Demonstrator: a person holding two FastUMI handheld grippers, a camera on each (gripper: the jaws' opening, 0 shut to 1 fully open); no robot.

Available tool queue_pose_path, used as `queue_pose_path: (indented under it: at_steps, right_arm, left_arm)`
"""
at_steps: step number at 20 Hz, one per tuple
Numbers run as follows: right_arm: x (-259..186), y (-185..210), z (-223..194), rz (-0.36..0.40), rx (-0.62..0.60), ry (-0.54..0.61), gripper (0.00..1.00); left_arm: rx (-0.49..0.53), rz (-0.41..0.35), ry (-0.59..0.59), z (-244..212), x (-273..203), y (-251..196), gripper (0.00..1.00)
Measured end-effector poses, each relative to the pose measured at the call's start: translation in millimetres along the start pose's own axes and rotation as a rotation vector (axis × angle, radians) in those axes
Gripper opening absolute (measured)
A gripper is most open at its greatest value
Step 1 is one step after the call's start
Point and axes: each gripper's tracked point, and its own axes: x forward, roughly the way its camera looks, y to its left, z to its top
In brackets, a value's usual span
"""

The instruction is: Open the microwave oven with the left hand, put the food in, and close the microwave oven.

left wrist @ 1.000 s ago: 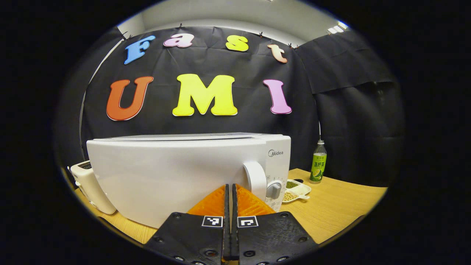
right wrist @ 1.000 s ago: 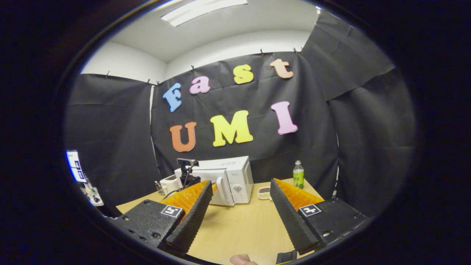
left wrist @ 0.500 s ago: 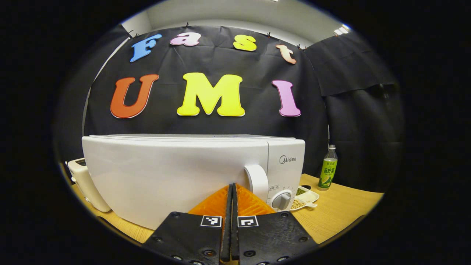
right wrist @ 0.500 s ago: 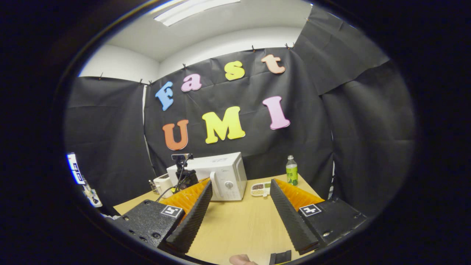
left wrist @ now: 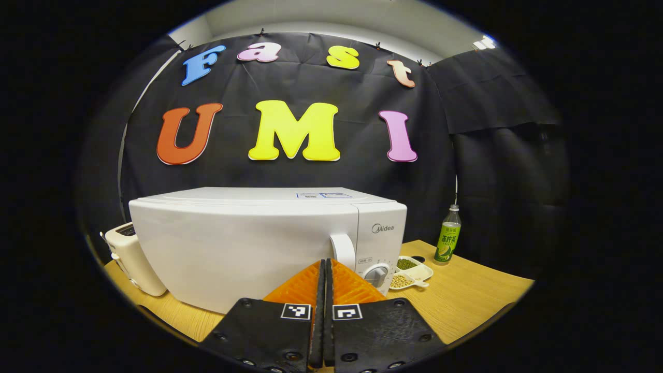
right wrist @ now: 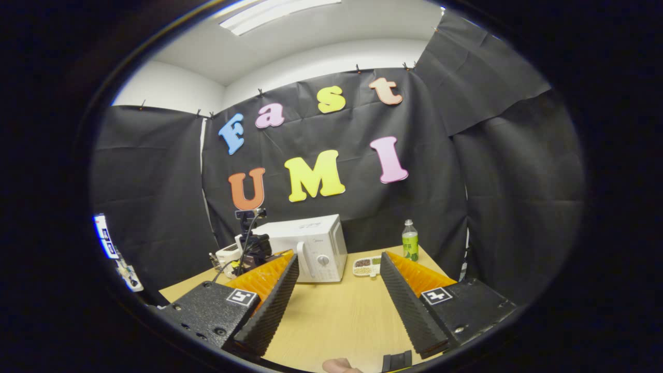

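Observation:
The white microwave (left wrist: 248, 243) stands on the wooden table with its door flush and its handle (left wrist: 343, 252) at the door's right edge. My left gripper (left wrist: 325, 261) is shut with nothing in it, a short way in front of the door and just left of the handle. A white divided dish of beans (left wrist: 409, 273) rests on the table right of the microwave. In the right gripper view, my right gripper (right wrist: 339, 256) hangs open and empty over the near table, far from the microwave (right wrist: 311, 241) and the dish (right wrist: 366, 266). The left gripper (right wrist: 251, 248) shows there beside the microwave.
A green drink bottle (left wrist: 447, 242) stands at the back right, past the dish. A white toaster (left wrist: 133, 259) sits left of the microwave. Bare table (right wrist: 336, 321) lies between my right gripper and the microwave. A fingertip (right wrist: 339, 366) shows at the bottom edge.
The microwave door stood slightly ajar a second ago and now sits flush. My left gripper has drawn back a little from it. The right gripper has barely moved.

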Motion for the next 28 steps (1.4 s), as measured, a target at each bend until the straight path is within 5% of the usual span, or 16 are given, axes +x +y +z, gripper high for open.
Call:
queue_pose_path:
  at_steps: [3,4,6,7,8,11,12,15,16,19,20,22,24,25,26,28]
  right_arm:
    - [0.4,8.1,-0.8,0.001,0.014,0.005,1.0]
    - [-0.6,10.1,-1.5,-0.002,0.016,0.008,1.0]
    - [-3.4,16.5,-1.8,-0.001,0.02,0.013,1.0]
    - [-4.6,19.7,-0.1,0.001,0.022,0.012,1.0]
    - [-6.4,22.7,1.1,0.002,0.02,0.01,1.0]
    - [-13.6,33.0,12.4,0.0,0.006,-0.015,0.9]
    - [-16.0,35.9,15.9,-0.003,-0.001,-0.027,1.0]
    - [-19.8,50.8,24.2,0.01,-0.018,-0.053,1.0]
    - [-21.0,55.9,24.5,0.02,-0.02,-0.056,0.9]
    - [-20.6,68.9,25.8,0.034,-0.025,-0.065,0.9]
    - [-20.5,72.9,26.9,0.036,-0.032,-0.069,1.0]
    - [-21.3,76.3,27.3,0.025,-0.063,-0.068,0.9]
    - [-20.6,78.2,32.1,0.001,-0.084,-0.079,1.0]
    - [-20.4,79.5,35.7,-0.01,-0.089,-0.086,1.0]
    - [-22.3,82.1,40.2,-0.018,-0.095,-0.092,1.0]
    - [-23.6,88.1,50.7,-0.02,-0.107,-0.112,1.0]
  left_arm:
    - [-0.011,0.036,0.06,4.2,-43.6,3.5,0.13]
    - [0.011,0.069,0.058,10.5,-60.0,8.0,0.53]
    - [0.052,0.098,0.055,20.5,-92.2,9.5,0.71]
    - [0.058,0.111,0.05,27.0,-109.8,10.6,0.65]
    - [0.054,0.121,0.039,35.4,-129.5,11.6,0.94]
    - [0.031,0.14,0.003,58.5,-188.1,10.9,0.96]
    - [0.024,0.152,-0.001,64.0,-206.8,12.2,0.96]
    - [0.023,0.184,-0.033,86.5,-256.3,13.2,0.96]
    - [0.015,0.196,-0.043,93.0,-269.8,13.4,0.96]
    - [-0.027,0.267,-0.065,107.3,-311.6,27.4,0.96]
    - [-0.036,0.274,-0.087,115.3,-323.4,27.3,0.97]
    - [-0.055,0.265,-0.115,125.8,-340.7,25.9,0.84]
    - [-0.044,0.275,-0.133,133.7,-354.8,29.6,0.94]
    - [-0.03,0.289,-0.146,138.9,-360.8,34.1,0.82]
    - [-0.014,0.299,-0.151,141.8,-366.2,37.0,0.94]
    - [0.005,0.309,-0.164,150.2,-377.7,38.4,0.94]
